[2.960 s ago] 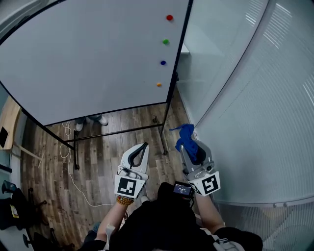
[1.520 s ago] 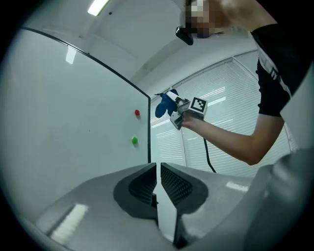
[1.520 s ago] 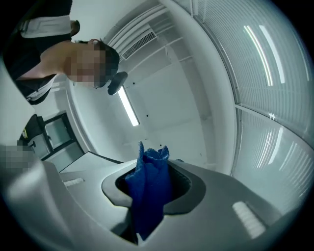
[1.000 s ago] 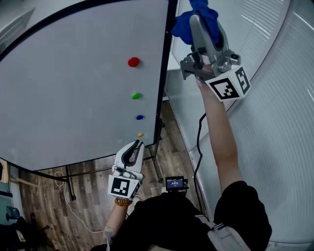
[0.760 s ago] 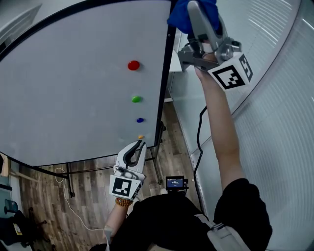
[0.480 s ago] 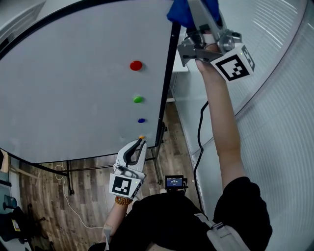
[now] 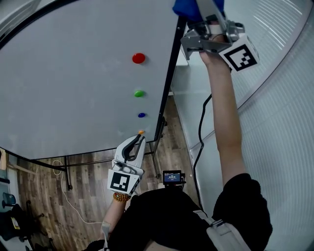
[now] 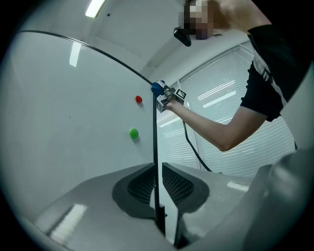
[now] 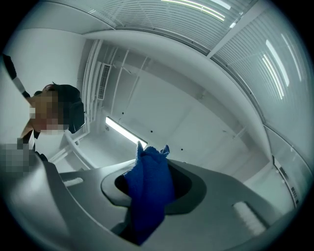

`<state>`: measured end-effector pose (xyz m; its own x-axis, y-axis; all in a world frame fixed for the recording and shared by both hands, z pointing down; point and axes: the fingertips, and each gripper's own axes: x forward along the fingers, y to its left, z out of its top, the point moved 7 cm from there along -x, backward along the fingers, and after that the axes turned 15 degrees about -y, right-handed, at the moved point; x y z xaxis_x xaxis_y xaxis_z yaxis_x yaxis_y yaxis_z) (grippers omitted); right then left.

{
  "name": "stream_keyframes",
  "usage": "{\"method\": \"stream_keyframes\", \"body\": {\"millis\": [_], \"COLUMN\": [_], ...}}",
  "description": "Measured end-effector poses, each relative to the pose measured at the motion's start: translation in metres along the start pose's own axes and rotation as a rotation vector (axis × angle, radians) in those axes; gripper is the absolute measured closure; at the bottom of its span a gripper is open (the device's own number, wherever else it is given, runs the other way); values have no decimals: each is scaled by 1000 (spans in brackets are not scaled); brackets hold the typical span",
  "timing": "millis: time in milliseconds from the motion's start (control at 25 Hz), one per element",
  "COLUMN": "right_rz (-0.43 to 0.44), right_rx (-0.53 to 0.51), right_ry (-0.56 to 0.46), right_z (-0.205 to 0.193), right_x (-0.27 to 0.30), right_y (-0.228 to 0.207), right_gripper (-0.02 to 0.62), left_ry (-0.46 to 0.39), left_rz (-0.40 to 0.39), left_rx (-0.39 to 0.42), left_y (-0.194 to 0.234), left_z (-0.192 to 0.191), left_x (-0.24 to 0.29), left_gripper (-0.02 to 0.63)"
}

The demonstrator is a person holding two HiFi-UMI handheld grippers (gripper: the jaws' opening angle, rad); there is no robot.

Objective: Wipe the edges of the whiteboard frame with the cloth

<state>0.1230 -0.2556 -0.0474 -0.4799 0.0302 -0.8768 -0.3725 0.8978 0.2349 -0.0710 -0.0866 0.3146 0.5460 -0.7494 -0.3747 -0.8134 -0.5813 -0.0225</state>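
Observation:
The whiteboard's black frame (image 7: 169, 81) runs down its right edge. My right gripper (image 7: 198, 6) is raised at arm's length to the frame's top right corner, shut on a blue cloth (image 7: 186, 7) that touches the corner. In the right gripper view the cloth (image 9: 147, 191) hangs bunched between the jaws of the right gripper (image 9: 149, 162), with only ceiling beyond. My left gripper (image 7: 139, 140) sits at the board's lower right corner. In the left gripper view the frame (image 8: 154, 137) passes through the narrow gap of the left gripper (image 8: 157, 171), and the cloth (image 8: 157, 88) shows far up.
Red (image 7: 138, 58), green (image 7: 139, 93), blue (image 7: 142, 115) and orange (image 7: 141, 132) magnets sit near the board's right edge. A glass wall with blinds (image 7: 274, 98) stands close on the right. Stand legs (image 7: 66, 171) and a cable (image 7: 200, 132) are over the wooden floor.
The right gripper with the cloth rose from waist height to the frame's top corner and, over the last second, edged further up. The left gripper moved up to the lower right corner and stays there.

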Motion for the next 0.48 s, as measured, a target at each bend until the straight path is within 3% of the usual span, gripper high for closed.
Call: {"method": "stream_keyframes", "body": {"millis": [480], "right_rz": [-21], "right_rx": [1], "right_ry": [20], "right_z": [-1], "right_x": [0], "right_y": [-1], "right_gripper": [459], "left_ry": [-41], "left_rz": [-32], "left_rx": [-5], "left_y": [-3], "left_z": [0], "left_x": [2], "left_gripper": [457]}}
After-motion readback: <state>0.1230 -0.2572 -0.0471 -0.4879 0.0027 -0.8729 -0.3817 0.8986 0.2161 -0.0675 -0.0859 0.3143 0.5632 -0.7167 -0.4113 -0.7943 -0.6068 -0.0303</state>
